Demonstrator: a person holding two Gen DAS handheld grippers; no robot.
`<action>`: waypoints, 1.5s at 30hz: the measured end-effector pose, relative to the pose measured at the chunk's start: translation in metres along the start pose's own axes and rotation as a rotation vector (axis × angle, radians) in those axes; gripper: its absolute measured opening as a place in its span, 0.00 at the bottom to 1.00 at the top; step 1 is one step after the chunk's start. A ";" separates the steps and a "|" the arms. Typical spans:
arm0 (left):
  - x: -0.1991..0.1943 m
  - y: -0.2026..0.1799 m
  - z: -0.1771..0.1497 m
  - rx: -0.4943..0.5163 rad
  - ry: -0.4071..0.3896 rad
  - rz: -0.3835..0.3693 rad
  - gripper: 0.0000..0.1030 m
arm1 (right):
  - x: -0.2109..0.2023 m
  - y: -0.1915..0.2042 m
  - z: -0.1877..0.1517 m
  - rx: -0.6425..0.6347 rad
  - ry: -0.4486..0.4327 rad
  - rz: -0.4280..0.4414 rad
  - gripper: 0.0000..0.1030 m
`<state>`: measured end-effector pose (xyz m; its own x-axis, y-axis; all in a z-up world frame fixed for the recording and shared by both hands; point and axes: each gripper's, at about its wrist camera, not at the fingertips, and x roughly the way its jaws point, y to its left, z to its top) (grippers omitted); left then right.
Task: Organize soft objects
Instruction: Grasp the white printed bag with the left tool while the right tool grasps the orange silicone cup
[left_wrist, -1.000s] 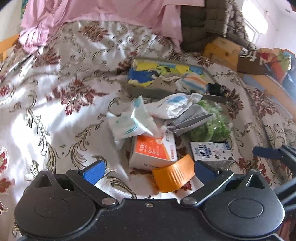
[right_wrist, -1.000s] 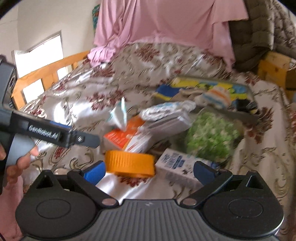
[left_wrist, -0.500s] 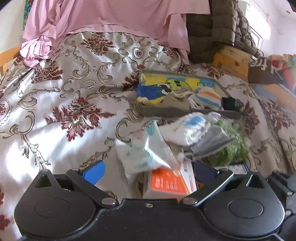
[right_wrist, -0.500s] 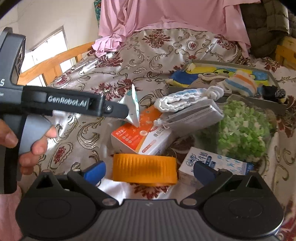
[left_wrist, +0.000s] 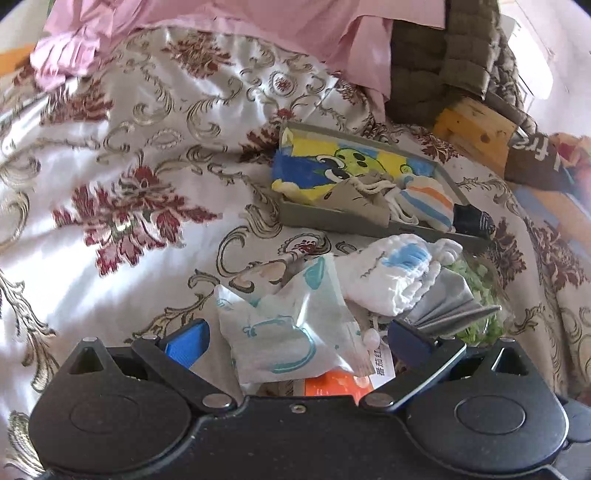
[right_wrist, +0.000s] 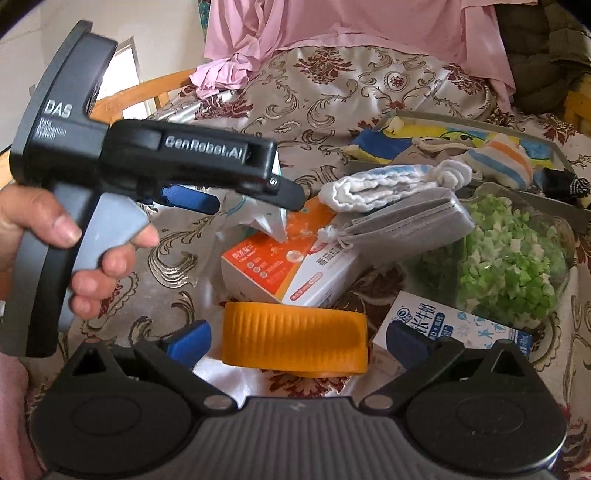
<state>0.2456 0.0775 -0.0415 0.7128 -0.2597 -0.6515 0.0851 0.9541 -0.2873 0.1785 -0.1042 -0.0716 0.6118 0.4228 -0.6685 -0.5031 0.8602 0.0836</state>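
The left gripper (left_wrist: 297, 338) stands with its blue-padded fingers (left_wrist: 188, 341) spread wide on either side of a crinkled translucent plastic packet with teal printing (left_wrist: 288, 332); no pad touches the packet. The packet lies on top of an orange-and-white cardboard box (right_wrist: 284, 266), which rests on the cream satin bedspread with dark red floral pattern (left_wrist: 129, 166).

In the right wrist view the left gripper appears from the side, a hand (right_wrist: 55, 236) wrapped around its grey handle, its tip over the packet.

The right gripper (right_wrist: 295, 341) is likewise spread wide and holds nothing — a ribbed orange plastic ring (right_wrist: 295, 341) sits on the bedspread between its blue fingers (right_wrist: 188, 343), apart from both.

Just right of the packet lies a rolled white sock with blue stripes (left_wrist: 395, 277), resting on a folded grey fabric item (left_wrist: 447, 308). Beside these sits a clear bag of green and white pieces (right_wrist: 509, 266), and near it a white-and-blue printed carton (right_wrist: 461, 325).

Farther back, a shallow grey tray (left_wrist: 332, 218) holds a yellow-and-blue cartoon-print cloth (left_wrist: 332, 166), a tan drawstring pouch (left_wrist: 354, 195) and an orange-and-blue striped sock (left_wrist: 424, 199). A black sock (left_wrist: 472, 219) hangs over the tray's right end.
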 end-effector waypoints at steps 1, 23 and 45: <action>0.001 0.002 0.000 -0.013 0.005 -0.002 0.99 | 0.002 0.001 0.000 -0.002 0.003 -0.001 1.00; 0.018 0.035 0.000 -0.244 0.084 -0.074 0.72 | 0.008 0.005 -0.006 -0.037 -0.009 0.021 0.93; -0.018 0.016 -0.001 -0.173 -0.028 -0.106 0.67 | -0.003 0.012 -0.008 -0.107 -0.034 0.011 0.48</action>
<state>0.2340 0.0975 -0.0350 0.7257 -0.3507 -0.5920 0.0416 0.8811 -0.4710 0.1659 -0.0972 -0.0749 0.6252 0.4432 -0.6425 -0.5711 0.8208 0.0106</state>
